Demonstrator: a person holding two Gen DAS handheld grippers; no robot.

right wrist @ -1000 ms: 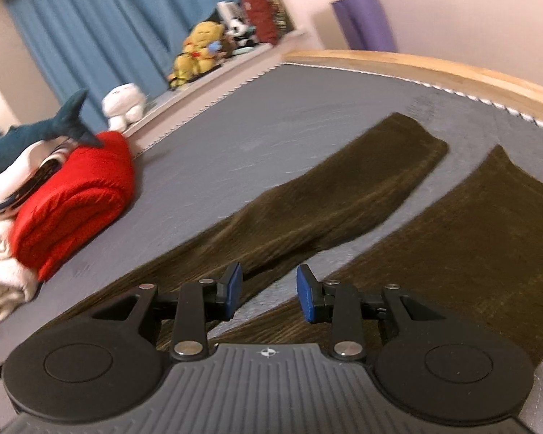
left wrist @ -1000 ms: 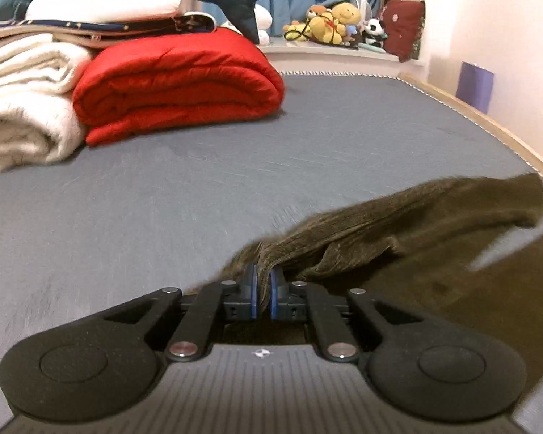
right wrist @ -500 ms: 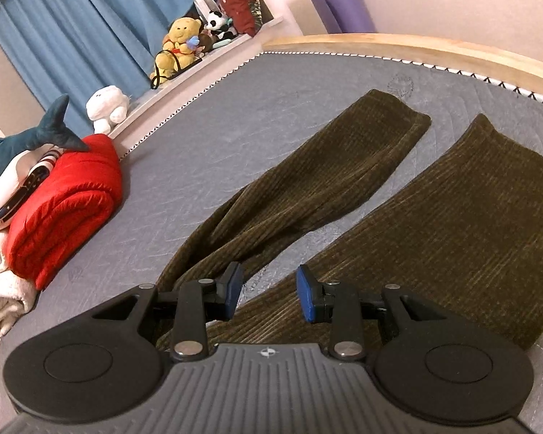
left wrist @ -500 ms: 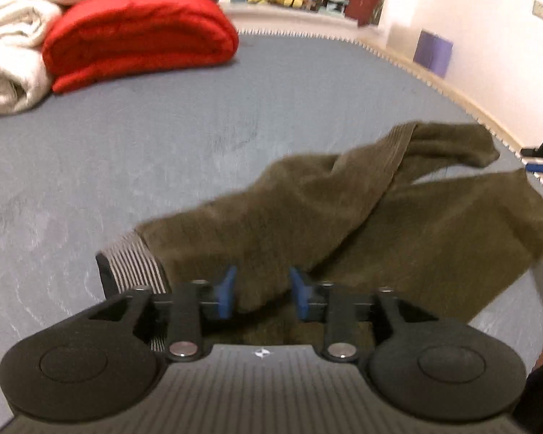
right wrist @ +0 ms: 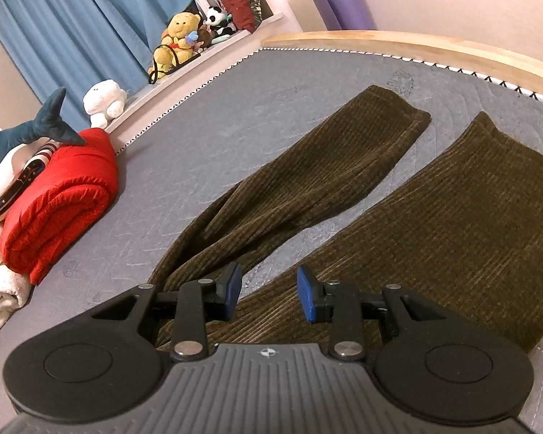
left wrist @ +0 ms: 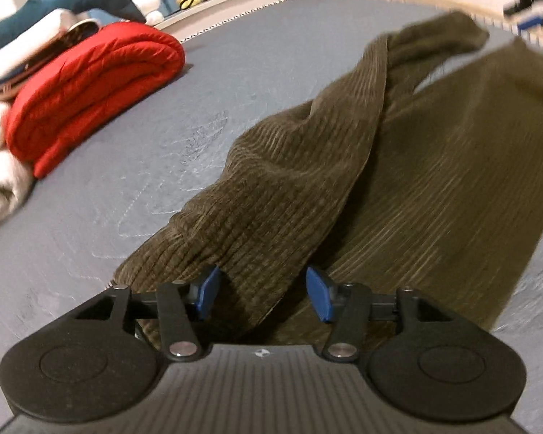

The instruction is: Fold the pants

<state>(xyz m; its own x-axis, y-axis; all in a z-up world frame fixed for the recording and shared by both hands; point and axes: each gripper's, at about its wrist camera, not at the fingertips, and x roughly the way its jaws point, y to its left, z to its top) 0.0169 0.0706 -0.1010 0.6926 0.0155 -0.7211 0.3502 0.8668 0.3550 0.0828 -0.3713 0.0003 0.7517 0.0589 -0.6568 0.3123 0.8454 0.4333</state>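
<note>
No readable words, numbers or brand names are showing in either view. The only mark is a small round white crosshair emblem, sitting on the ribbed grey body of the left gripper [left wrist: 263,289] just behind its blue pads, and the same emblem is sitting in the same spot behind the right gripper [right wrist: 269,291].

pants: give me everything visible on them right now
The pants are dark olive-brown ribbed corduroy, lying on the grey mattress. Both legs splay apart in a V with hems far from the camera. One leg is rumpled and partly draped over the other. Both grippers, left and right, hover open; neither grips the fabric.
</note>
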